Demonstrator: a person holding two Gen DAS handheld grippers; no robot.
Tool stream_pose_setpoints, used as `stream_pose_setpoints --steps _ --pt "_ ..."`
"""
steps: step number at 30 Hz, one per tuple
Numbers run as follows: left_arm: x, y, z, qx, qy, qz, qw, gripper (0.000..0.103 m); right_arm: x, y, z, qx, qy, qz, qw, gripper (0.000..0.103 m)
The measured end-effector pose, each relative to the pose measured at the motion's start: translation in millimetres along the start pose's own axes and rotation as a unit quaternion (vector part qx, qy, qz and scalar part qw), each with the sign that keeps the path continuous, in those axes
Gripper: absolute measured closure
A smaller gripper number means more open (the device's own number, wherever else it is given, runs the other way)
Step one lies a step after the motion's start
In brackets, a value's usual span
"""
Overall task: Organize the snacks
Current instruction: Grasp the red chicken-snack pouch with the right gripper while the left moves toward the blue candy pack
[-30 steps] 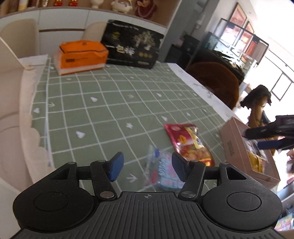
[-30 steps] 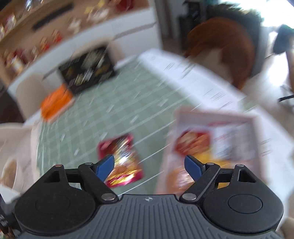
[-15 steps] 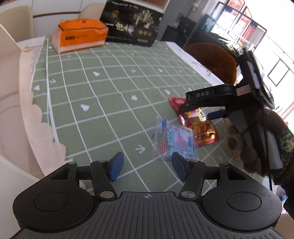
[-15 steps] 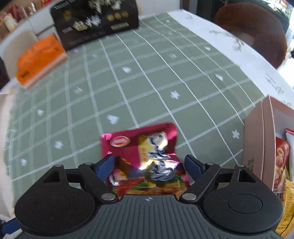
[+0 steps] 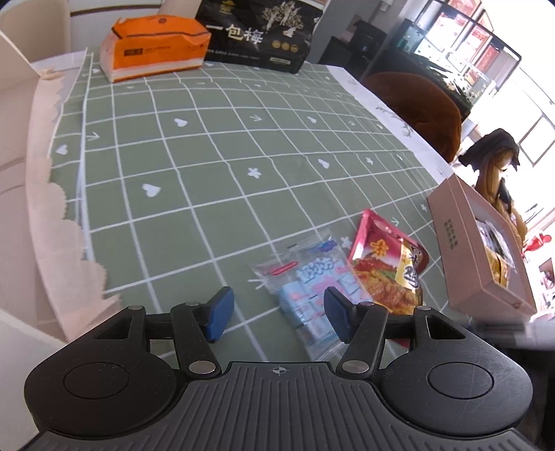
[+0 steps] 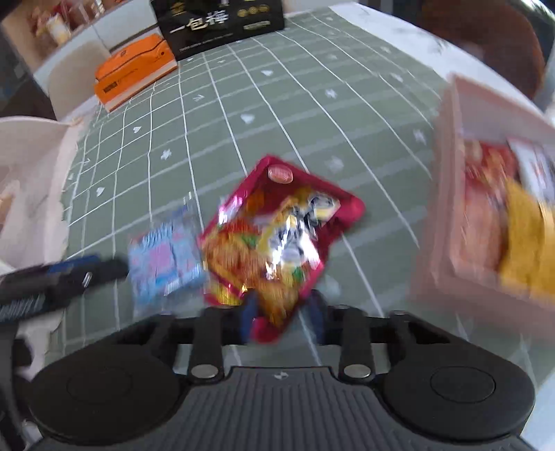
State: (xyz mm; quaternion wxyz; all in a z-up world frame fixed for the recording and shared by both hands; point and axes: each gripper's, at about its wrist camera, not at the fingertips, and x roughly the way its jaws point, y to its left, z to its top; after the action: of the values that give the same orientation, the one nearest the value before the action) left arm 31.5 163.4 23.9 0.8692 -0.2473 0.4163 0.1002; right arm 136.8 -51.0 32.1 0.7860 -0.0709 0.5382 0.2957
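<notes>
the right wrist view is smeared with motion blur, so the print on the red snack packet [image 6: 277,239] cannot be read there, and its lower tip is cut off behind the right tongs [image 6: 282,321]. those tongs are closing, with the tip of the packet between their blue fingers [image 6: 250,317]; whether the pads already press on it i cannot tell through the blur. the left tongs [image 5: 277,314] stand apart, nothing between them, hovering over the green checked tabletop [image 5: 208,166]; their right finger covers part of the clear packet with the blue and pink print [image 5: 314,277]. in the right wrist view the left tongs show only as a dark blurred bar at the left edge.

two loose packets lie on the tabletop, side by side and touching or overlapping at their edges: the clear blue-pink one and the red one. one pink cardboard box [image 5: 461,249] sits just to the right of them at the table's edge, partly cut off, with several snack bags inside, red and yellow among them, too blurred to count. at the far end stand one orange tissue pack [image 5: 152,45] and one black gift box with gold lettering [image 5: 256,31].

the red packet is glossy, magenta-edged, with an oval logo at its top and orange-yellow food pictured in the middle, catching bright glare.
</notes>
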Motion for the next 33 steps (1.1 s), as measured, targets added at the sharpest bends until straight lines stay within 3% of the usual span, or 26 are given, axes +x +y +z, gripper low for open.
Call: stream_pose_setpoints --steps 5,7,9,10,13,17,21,25,29,33 --pt "22 -21 12 0.009 0.004 0.009 0.9999 0.039 -23 -11 -36 0.011 -0.014 -0.01 1.0 0.082" --pt "30 -34 15 0.035 0.006 0.018 0.9992 0.039 -29 -15 -42 0.015 -0.024 -0.014 1.0 0.07" --pt "36 -47 19 0.063 0.009 0.013 0.9979 0.04 -33 -20 -44 0.03 -0.037 -0.02 0.999 0.036" --pt "39 -52 22 0.073 0.006 0.007 0.9973 0.04 -37 -22 -46 0.035 -0.049 -0.027 0.998 0.033" --pt "44 -63 35 0.085 -0.01 -0.018 0.9962 0.04 -47 -24 -49 0.034 -0.07 -0.048 0.996 0.033" --pt "57 -68 42 0.077 0.043 -0.061 0.9942 0.048 -56 -26 -59 0.04 -0.08 -0.032 0.995 0.033" --pt "37 -60 25 0.073 0.044 -0.087 0.9925 0.053 -57 -16 -66 0.02 -0.087 -0.031 0.995 0.032" --pt "0 -41 10 0.061 -0.011 -0.044 0.9971 0.053 -52 0 -66 -0.003 -0.091 -0.046 0.995 0.029" --pt "-20 -20 -2 0.054 -0.02 0.005 0.9983 0.053 -42 8 -44 0.029 -0.088 -0.022 0.995 0.024" --pt "-31 -3 -7 0.029 -0.025 0.003 0.9993 0.053 -16 15 -9 0.086 -0.081 0.006 0.993 0.019"
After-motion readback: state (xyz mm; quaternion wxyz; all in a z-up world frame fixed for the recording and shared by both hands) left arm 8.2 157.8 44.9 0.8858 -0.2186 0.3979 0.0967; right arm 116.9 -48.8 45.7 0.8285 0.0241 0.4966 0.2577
